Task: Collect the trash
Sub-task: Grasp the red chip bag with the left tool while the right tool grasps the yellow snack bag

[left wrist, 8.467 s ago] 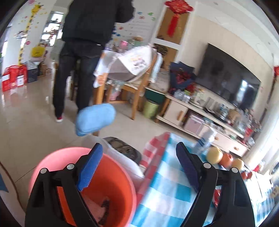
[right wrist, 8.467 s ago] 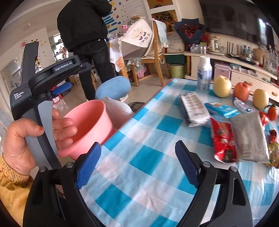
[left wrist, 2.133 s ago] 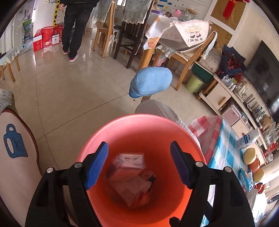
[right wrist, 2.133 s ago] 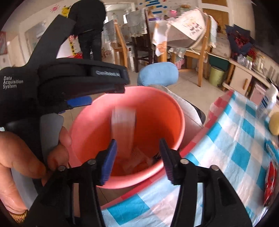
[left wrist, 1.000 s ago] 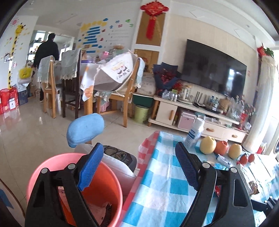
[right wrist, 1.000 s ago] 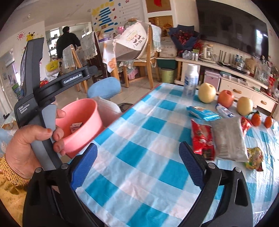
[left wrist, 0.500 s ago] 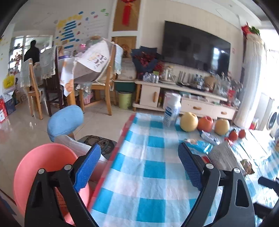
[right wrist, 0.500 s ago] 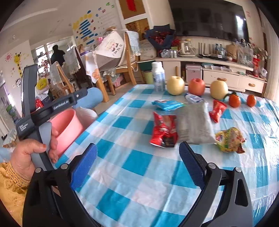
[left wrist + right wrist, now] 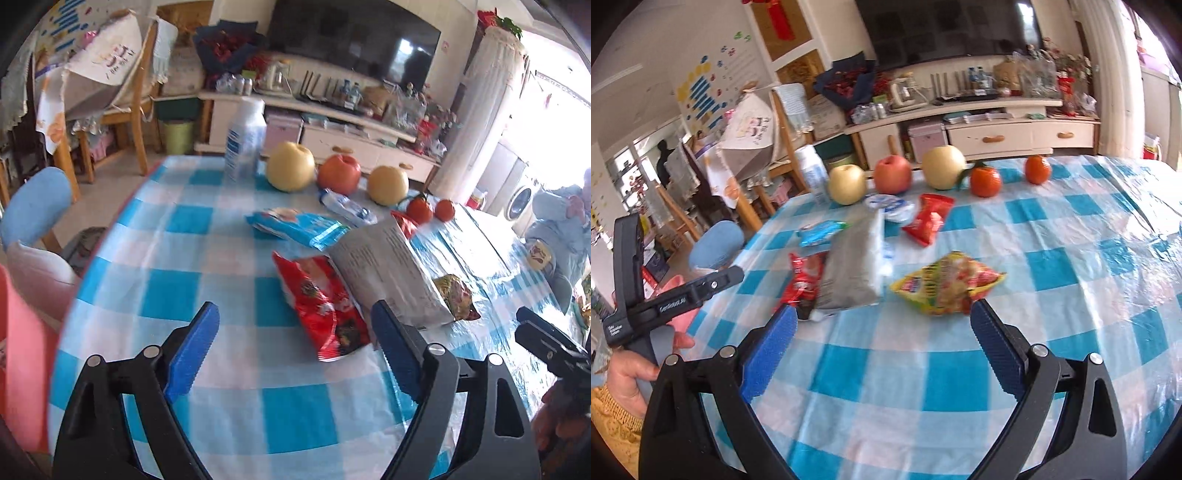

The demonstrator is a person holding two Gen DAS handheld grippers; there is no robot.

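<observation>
Several snack wrappers lie on the blue-checked table [image 9: 236, 413]. In the left wrist view my left gripper [image 9: 294, 304] hovers over the near edge. Its jaws are closing with nothing between them. A red wrapper [image 9: 321, 306] lies just ahead of its fingertips, beside a grey bag [image 9: 388, 273], a blue wrapper [image 9: 295, 225] and a yellow wrapper [image 9: 456, 297]. My right gripper [image 9: 884, 304] is open and empty, with the yellow wrapper [image 9: 945, 282] just beyond its right finger. The grey bag [image 9: 853, 269], the red wrapper [image 9: 805, 277] and a small red packet [image 9: 929, 218] lie farther off. The pink bucket [image 9: 18, 350] stands off the table's left edge.
A white bottle [image 9: 245, 144], pears, an apple [image 9: 338, 173] and tangerines [image 9: 986, 181] line the far side of the table. A blue stool [image 9: 33, 203] and wooden chairs stand on the floor to the left. A hand [image 9: 628, 369] holds the left gripper's handle.
Both grippers have swung right, away from the pink bucket and over the table. The wrappers now sit closer and more central in both views. The bucket has slid to the left edge.
</observation>
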